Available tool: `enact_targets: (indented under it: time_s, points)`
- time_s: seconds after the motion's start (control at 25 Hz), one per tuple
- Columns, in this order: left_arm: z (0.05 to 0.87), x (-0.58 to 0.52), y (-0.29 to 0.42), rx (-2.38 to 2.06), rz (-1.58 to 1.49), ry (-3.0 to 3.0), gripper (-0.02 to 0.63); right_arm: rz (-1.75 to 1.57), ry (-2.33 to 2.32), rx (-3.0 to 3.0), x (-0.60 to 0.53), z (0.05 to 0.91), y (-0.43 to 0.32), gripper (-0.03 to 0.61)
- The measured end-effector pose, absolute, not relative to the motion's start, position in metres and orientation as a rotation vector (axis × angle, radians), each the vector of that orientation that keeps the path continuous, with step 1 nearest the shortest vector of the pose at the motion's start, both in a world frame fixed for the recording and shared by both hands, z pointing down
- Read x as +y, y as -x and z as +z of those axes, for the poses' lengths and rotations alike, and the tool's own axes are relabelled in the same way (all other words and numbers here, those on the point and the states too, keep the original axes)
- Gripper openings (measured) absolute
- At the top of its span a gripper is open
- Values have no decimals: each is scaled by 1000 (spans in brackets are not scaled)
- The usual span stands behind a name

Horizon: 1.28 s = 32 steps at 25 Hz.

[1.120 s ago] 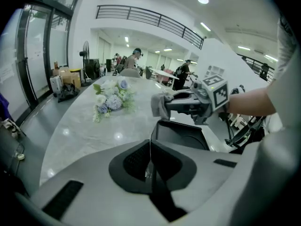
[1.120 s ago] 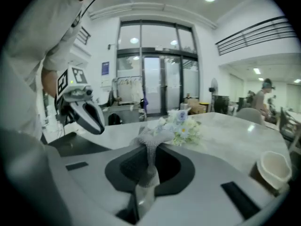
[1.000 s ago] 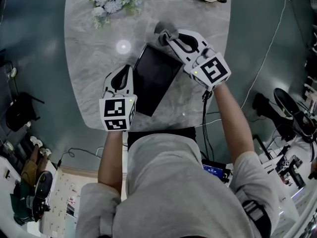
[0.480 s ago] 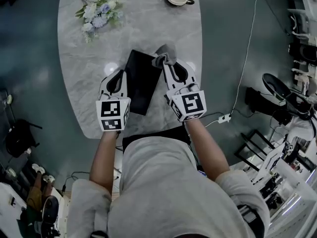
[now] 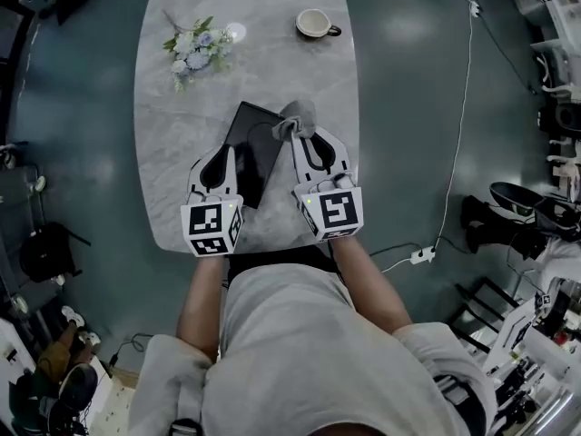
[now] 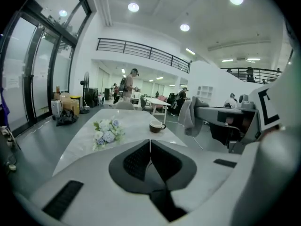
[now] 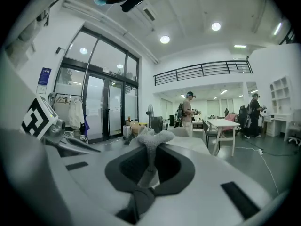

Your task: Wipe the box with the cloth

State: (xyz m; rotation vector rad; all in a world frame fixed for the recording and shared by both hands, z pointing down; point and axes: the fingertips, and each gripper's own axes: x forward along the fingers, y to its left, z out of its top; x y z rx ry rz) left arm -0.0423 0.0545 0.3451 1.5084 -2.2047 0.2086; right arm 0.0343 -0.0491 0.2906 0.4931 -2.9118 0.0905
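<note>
Box [image 5: 247, 148], dark and flat, lies on the table [image 5: 163, 153] just in front of you. Your right tongs [image 5: 300, 136], pinching the grey cloth [image 5: 297, 116], have lifted above its far right corner. Your left tongs [image 5: 221, 153], pressed together and empty, have risen too. Wiping looks paused or finished. You cannot see what the far cup [image 5: 315, 23] holds.

A bouquet of pale blue and white flowers [image 5: 195, 51] is lying on the marble table [image 5: 272, 71], well beyond the left gripper's fingers [image 5: 216, 163]. A white coffee cup [image 5: 314, 23] is sitting farther out, beyond the right gripper's fingers [image 5: 315, 149]. A white power strip [image 5: 420, 255] is lying on the floor, behind and right of them.
</note>
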Motion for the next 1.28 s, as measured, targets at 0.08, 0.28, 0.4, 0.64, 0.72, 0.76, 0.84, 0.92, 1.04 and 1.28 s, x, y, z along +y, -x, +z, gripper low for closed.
enact_targets:
  time_s: [0.08, 0.28, 0.4, 0.64, 0.72, 0.76, 0.84, 0.92, 1.04, 1.28]
  points:
    - [325, 63, 29, -2266, 195, -1501, 28, 61, -478, -2952, -43, 271, -51, 44]
    - [275, 71, 1, -2419, 117, -1461, 28, 28, -440, -3081, -36, 223, -89, 44]
    - [248, 79, -25, -2487, 93, -1457, 28, -14, -480, -3105, -37, 204, -114, 44]
    - [206, 96, -67, -2600, 103, -1453, 28, -104, -480, -3154, -36, 166, -157, 44]
    - [197, 100, -83, -2633, 94, -1446, 28, -125, -470, -3170, -33, 159, -174, 44]
    - [194, 103, -91, -2643, 93, -1445, 28, -131, -467, -3174, -30, 158, -182, 44]
    - [190, 107, -105, -2654, 87, -1457, 28, -131, -458, -3181, -23, 155, -194, 44]
    - [185, 106, -112, -2664, 77, -1480, 28, -137, -442, -3202, -20, 149, -200, 44]
    - [177, 102, -112, -2685, 77, -1490, 28, -193, -426, -3217, -18, 142, -200, 44]
    - [183, 93, -113, -2695, 76, -1493, 28, -197, -405, -3219, -25, 146, -200, 44]
